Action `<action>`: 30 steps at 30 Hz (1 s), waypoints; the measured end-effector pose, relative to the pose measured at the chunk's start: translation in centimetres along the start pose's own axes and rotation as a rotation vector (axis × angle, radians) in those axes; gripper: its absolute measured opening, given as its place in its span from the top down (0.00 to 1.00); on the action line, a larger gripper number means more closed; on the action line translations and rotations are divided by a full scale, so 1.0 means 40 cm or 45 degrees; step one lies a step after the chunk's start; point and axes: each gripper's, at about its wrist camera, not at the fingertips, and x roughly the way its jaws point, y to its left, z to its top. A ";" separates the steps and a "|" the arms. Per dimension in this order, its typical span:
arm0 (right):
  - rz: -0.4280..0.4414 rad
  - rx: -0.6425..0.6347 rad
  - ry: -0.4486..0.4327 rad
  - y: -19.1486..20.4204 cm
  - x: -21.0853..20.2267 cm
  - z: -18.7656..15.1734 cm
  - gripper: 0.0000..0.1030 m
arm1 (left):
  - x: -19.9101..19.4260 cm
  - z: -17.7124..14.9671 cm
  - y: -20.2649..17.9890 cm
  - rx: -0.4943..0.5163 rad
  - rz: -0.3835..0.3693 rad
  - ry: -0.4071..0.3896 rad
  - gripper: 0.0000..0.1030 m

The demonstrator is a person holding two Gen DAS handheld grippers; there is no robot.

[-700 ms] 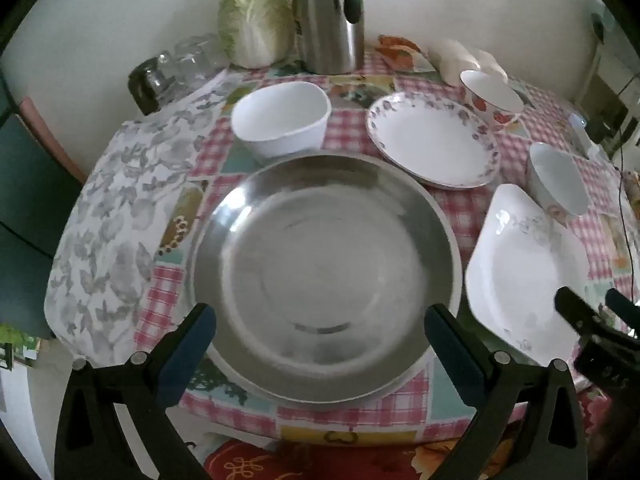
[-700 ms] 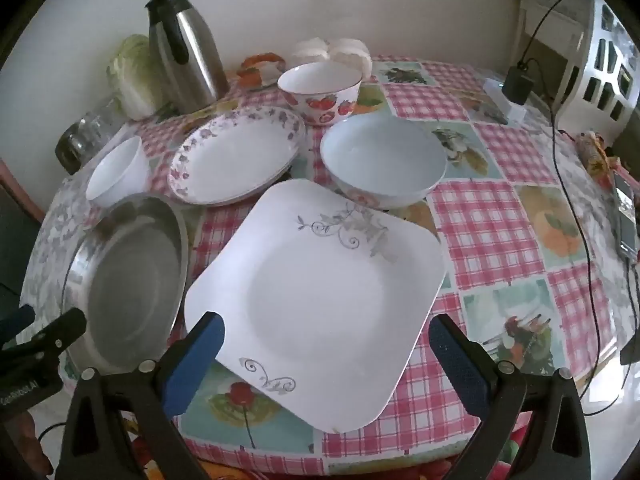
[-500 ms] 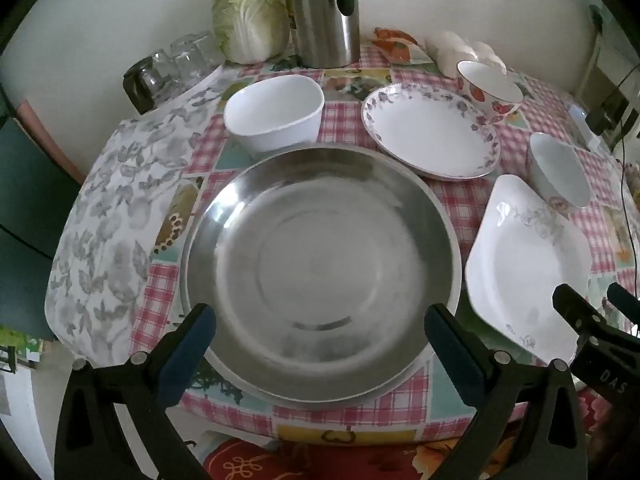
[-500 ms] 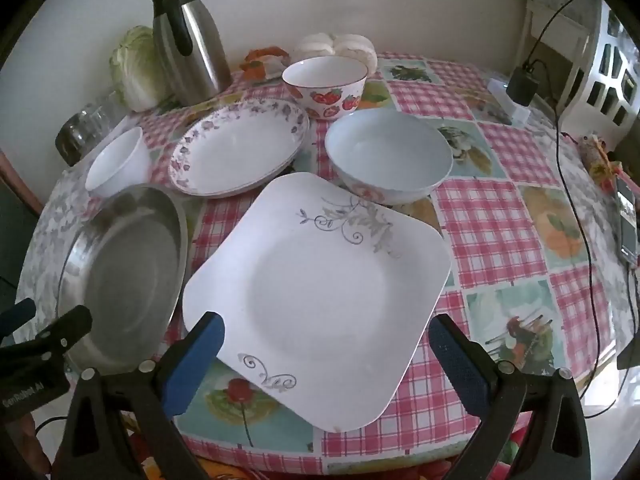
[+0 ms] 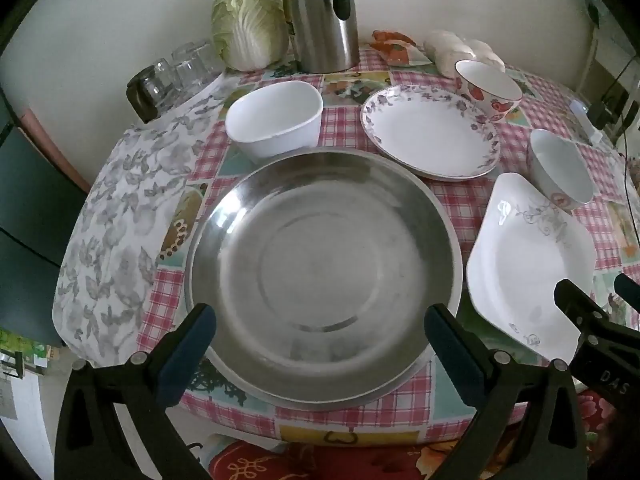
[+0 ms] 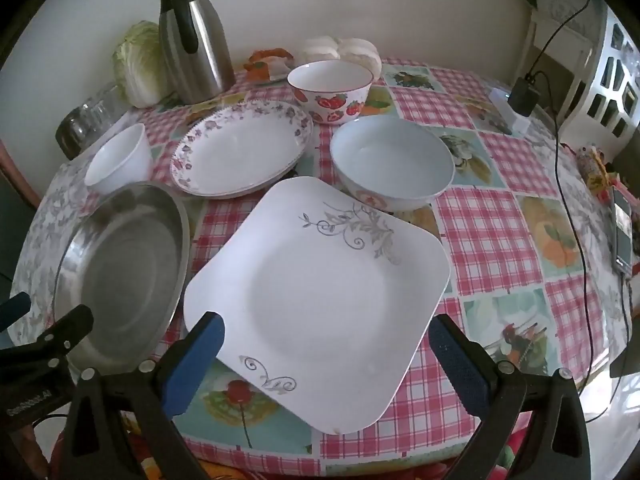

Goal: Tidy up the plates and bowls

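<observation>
The left gripper (image 5: 320, 332) hangs spread wide and empty over the near steel basin (image 5: 324, 268); the right gripper (image 6: 328, 344), equally wide and empty, hangs over the square plate (image 6: 320, 288). "DAS" shows on the right gripper. Beyond: three bowls, one round plate (image 6: 240, 148).

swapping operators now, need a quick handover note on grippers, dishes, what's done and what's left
Left gripper: open, empty, over the round steel basin.
Right gripper: open, empty, over the square white plate.
Behind them: floral-rimmed round plate, plain white bowl, pale blue bowl, strawberry bowl.
Done: nothing stacked.
Left: group all the plates and bowls.
</observation>
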 end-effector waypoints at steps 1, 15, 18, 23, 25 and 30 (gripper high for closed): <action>-0.001 -0.003 0.000 0.001 0.000 0.000 0.00 | 0.000 -0.001 -0.001 0.000 0.001 0.000 0.00; 0.013 -0.009 0.002 0.011 -0.003 0.003 0.00 | 0.009 -0.007 0.000 0.000 0.015 0.011 0.00; 0.015 -0.008 0.002 0.011 -0.003 0.003 0.00 | 0.012 -0.008 0.001 -0.001 0.012 0.014 0.00; 0.012 -0.008 0.006 0.011 -0.002 0.003 0.00 | 0.015 -0.008 0.006 -0.011 0.008 0.023 0.00; 0.011 -0.007 0.009 0.011 -0.002 0.002 0.00 | 0.016 -0.009 0.007 -0.016 0.008 0.026 0.00; 0.011 -0.008 0.010 0.011 -0.002 0.002 0.00 | 0.018 -0.008 0.008 -0.026 0.007 0.035 0.00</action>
